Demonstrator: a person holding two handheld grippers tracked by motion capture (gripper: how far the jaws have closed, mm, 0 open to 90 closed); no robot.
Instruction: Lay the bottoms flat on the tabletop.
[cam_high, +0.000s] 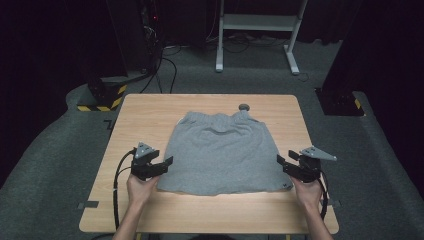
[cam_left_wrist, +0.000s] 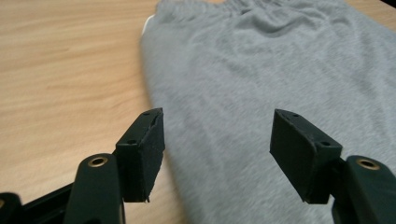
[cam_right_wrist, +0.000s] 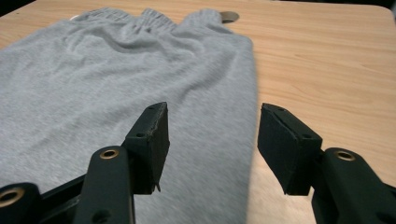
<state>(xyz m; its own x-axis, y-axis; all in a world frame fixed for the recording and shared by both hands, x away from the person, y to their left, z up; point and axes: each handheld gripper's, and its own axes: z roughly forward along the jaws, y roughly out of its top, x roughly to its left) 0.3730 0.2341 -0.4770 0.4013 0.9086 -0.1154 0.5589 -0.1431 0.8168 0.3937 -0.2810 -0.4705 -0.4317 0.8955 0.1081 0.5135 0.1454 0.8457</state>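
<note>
On the table (cam_high: 150, 107) centre lie grey shorts (cam_high: 222, 152), flat, waistband at the far edge. Left gripper (cam_high: 167, 162) and right gripper (cam_high: 281, 161) sit at the near corners, jaws spread wide and holding nothing, each straddling a side hem. Pinch both layers low at the hem, symmetrically. Whether the pads touch cloth is hard to tell; the small disc (cam_high: 244, 106) beyond the waistband is unclear.

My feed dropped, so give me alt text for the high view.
Grey cotton shorts lie flat on a light wooden table, waistband away from the person. The open left gripper and open right gripper sit at the shorts' near side edges.
</note>
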